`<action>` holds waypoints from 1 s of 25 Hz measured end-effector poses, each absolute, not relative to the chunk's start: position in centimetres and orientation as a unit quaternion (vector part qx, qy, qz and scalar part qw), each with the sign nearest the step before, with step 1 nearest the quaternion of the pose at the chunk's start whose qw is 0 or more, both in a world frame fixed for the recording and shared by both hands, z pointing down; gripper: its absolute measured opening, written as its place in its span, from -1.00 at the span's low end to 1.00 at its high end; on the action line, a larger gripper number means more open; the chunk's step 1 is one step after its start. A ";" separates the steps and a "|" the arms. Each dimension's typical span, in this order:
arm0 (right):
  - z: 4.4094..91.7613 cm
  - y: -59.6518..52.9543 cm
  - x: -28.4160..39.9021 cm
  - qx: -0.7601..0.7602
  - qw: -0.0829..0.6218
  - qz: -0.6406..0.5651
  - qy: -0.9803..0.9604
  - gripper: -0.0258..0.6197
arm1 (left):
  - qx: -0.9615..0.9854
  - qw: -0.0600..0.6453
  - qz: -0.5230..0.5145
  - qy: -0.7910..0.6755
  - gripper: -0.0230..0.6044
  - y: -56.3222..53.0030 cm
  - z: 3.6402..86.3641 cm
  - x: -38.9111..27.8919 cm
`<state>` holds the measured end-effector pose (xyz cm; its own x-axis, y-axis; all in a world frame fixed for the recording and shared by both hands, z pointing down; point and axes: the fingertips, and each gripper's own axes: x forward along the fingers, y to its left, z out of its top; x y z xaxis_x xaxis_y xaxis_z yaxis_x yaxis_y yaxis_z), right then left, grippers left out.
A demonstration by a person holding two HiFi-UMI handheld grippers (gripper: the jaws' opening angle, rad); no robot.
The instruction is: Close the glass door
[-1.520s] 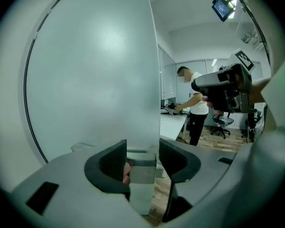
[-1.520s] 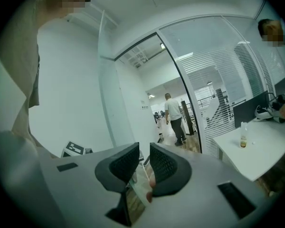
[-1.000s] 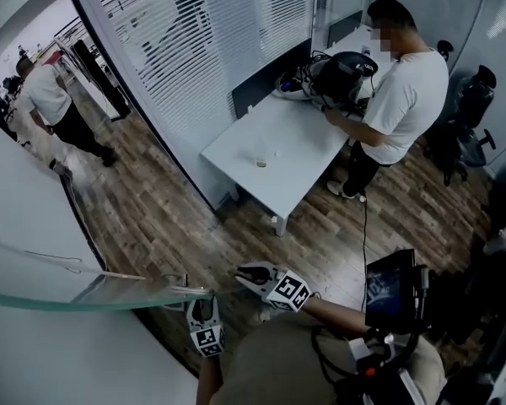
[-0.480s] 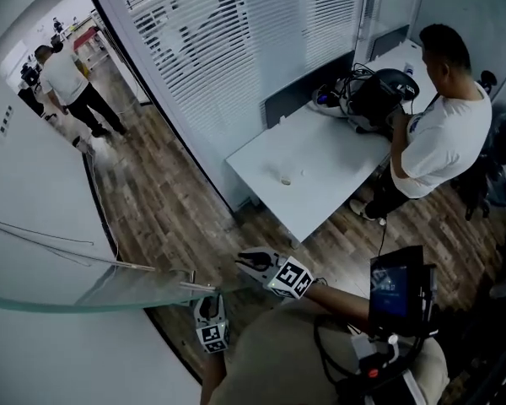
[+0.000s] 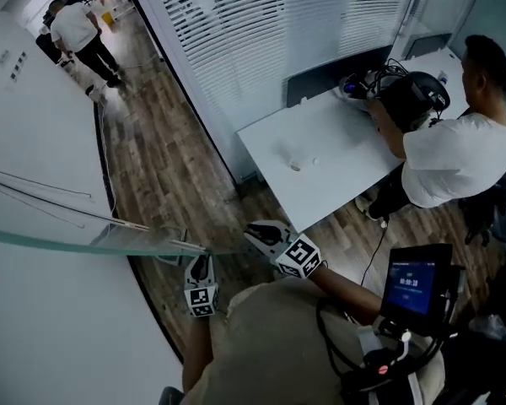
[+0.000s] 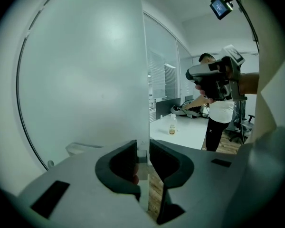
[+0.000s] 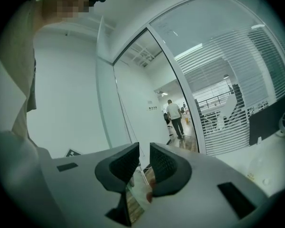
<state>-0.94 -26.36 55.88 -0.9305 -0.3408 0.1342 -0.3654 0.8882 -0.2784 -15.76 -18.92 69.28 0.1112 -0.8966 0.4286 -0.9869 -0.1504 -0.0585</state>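
The glass door (image 5: 84,241) shows from above as a greenish top edge that runs in from the left; in the left gripper view it is a broad frosted pane (image 6: 85,80). My left gripper (image 5: 201,267) is at the door's free edge. Its jaws have just been closing, and they stand shut on that edge (image 6: 143,158), which passes between the pads. My right gripper (image 5: 255,233) hovers just right of the door's end, apart from it. Its jaws (image 7: 144,167) stand a narrow gap apart with nothing between them, pointing at the doorway.
A glass wall with blinds (image 5: 261,32) borders a wood-floored passage (image 5: 169,167). A white table (image 5: 337,167) stands on the right, and a person in a white shirt (image 5: 464,159) works at it. Another person (image 5: 76,28) walks in the corridor. A small screen (image 5: 415,281) hangs at my chest.
The left jaws have come together on the door's edge. Both grippers and the door's edge have shifted, and the table and wall now lie further right in the head view.
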 end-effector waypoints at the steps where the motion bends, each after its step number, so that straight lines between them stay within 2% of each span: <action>1: 56.0 -26.4 -0.7 0.182 0.040 0.156 -0.970 -0.69 | 0.734 0.121 0.186 -0.641 -0.63 -19.1 69.4 -15.8; 14: 55.9 -30.3 1.2 0.202 0.019 0.194 -0.960 -0.69 | 0.743 0.101 0.204 -0.629 -0.68 -24.7 69.2 -14.8; 21: 56.1 -31.7 -1.2 0.220 0.021 0.190 -0.956 -0.69 | 0.762 0.103 0.203 -0.607 -0.79 -27.3 69.6 -15.2; 25: 55.6 -32.3 -6.1 0.232 0.017 0.177 -0.956 -0.69 | 0.771 0.081 0.224 -0.591 -0.79 -28.5 70.5 -18.1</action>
